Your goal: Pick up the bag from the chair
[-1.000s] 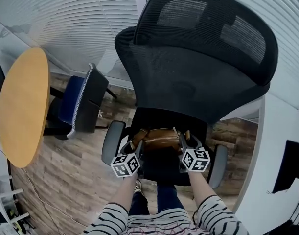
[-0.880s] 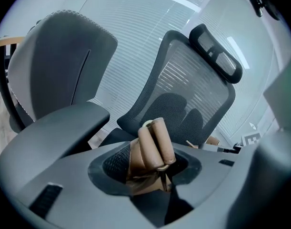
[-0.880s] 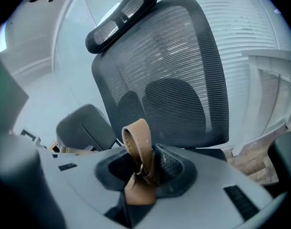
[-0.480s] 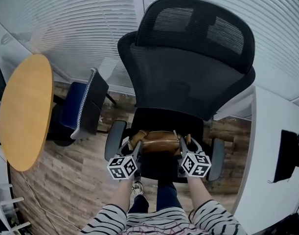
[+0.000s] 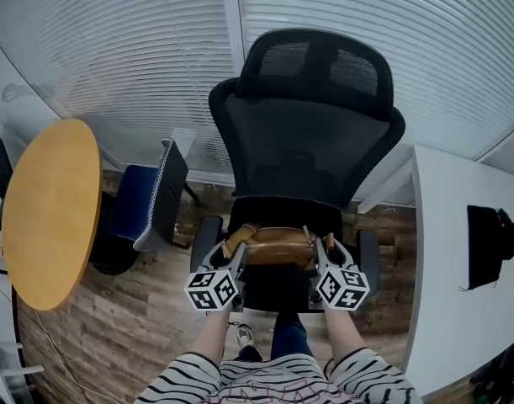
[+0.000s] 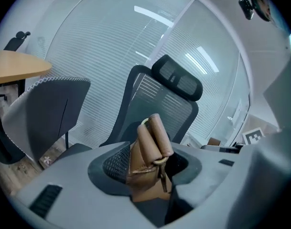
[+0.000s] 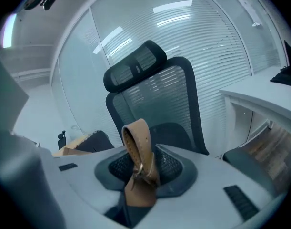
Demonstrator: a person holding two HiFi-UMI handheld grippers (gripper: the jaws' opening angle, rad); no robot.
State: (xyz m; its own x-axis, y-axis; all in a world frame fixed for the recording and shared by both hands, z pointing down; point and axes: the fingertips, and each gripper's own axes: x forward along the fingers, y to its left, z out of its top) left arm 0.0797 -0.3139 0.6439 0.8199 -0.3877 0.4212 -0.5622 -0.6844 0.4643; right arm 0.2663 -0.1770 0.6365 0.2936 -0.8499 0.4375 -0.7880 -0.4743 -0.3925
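A brown leather bag (image 5: 278, 246) hangs between my two grippers in front of the black mesh office chair (image 5: 311, 133), just above its seat (image 5: 282, 213). My left gripper (image 5: 236, 257) is shut on the bag's left strap end (image 6: 152, 149), which stands up as a rolled tan loop with a ring between the jaws. My right gripper (image 5: 317, 257) is shut on the bag's right strap (image 7: 139, 159), a tan loop with a buckle pinched between its jaws. The bag's lower body is hidden below the jaws in both gripper views.
A round wooden table (image 5: 48, 209) stands at the left, with a blue and grey chair (image 5: 151, 200) beside it. A white desk (image 5: 458, 259) with a dark object on it runs along the right. Window blinds fill the back wall. Wood floor lies below.
The view has pulled back and up from the chair, which now looks smaller and farther. Both grippers keep their hold on the bag and sit slightly lower in the head view.
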